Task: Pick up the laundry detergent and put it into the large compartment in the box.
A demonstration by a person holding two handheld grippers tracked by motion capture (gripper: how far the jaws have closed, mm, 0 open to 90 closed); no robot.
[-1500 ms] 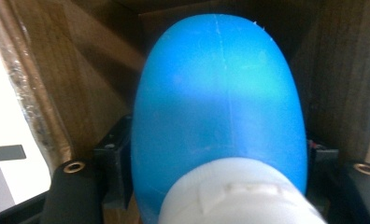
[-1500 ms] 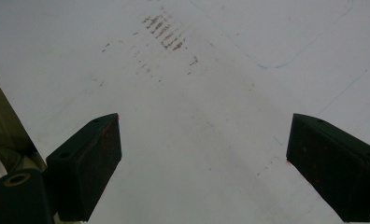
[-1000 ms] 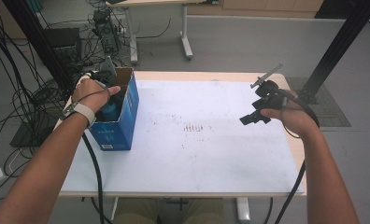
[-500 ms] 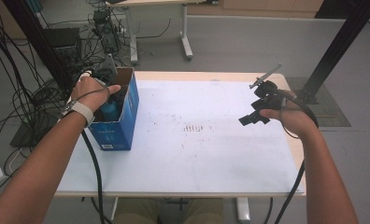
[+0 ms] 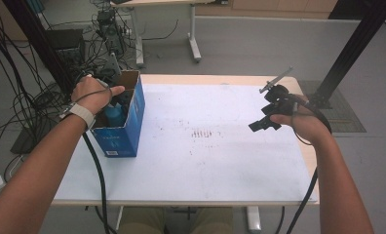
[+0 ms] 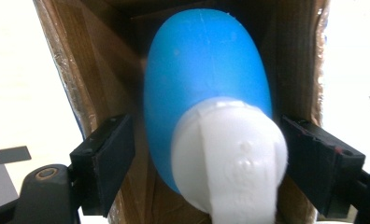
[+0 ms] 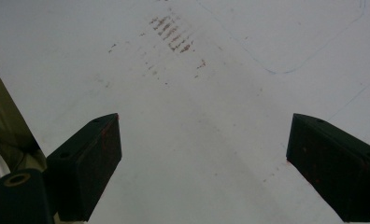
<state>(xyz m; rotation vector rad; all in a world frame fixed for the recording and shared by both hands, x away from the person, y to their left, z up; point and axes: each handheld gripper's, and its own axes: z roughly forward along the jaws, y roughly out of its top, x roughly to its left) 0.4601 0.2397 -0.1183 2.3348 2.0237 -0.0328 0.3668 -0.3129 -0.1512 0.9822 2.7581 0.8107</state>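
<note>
1. We see the left gripper (image 6: 204,154) down inside the blue carton (image 5: 132,119) at the table's nine o'clock. Its jaws have just been opening, and the blue bottle (image 6: 206,88) sits between them with both pads clear of it.
2. The hand (image 5: 91,92) hides most of the bottle from above, and its white cap (image 6: 230,154) is blurred.
3. The right gripper (image 7: 204,163) hovers wide and empty at three o'clock over the smudged table (image 7: 188,116).

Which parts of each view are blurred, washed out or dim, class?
Left gripper view: the blue bottle and white cap look soft, with the background either side of the box washed out. Right gripper view: evenly lit table. High view: slightly soft overall.
</note>
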